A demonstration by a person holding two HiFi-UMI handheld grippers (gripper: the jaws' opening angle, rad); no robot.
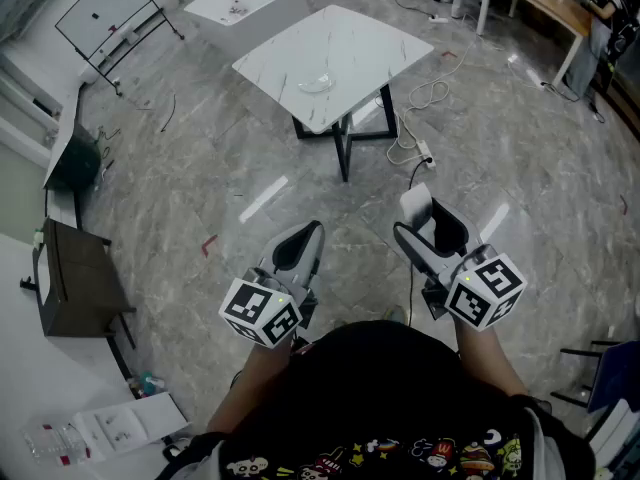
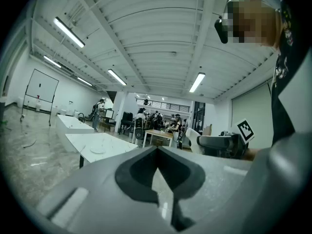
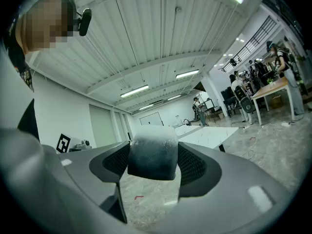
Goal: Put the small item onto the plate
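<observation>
A small white, rounded block (image 3: 152,152) sits pinched between the jaws of my right gripper (image 3: 153,161); in the head view the block (image 1: 416,201) shows at that gripper's tip (image 1: 424,220). My left gripper (image 1: 308,236) is shut with nothing in it, its jaws meeting in its own view (image 2: 156,155). Both are held at waist height over the floor, side by side. The plate (image 1: 318,83), pale and shallow, lies on a white marble table (image 1: 350,38) well ahead of both grippers. The left gripper view shows the plate (image 2: 98,150) low on that table (image 2: 114,143).
A second white table (image 1: 240,3) and a whiteboard (image 1: 105,8) stand further back left. Cables and a power strip (image 1: 422,150) lie on the grey floor by the table's right side. A dark bench (image 1: 80,278) is at left, a wooden desk (image 1: 535,3) at back right.
</observation>
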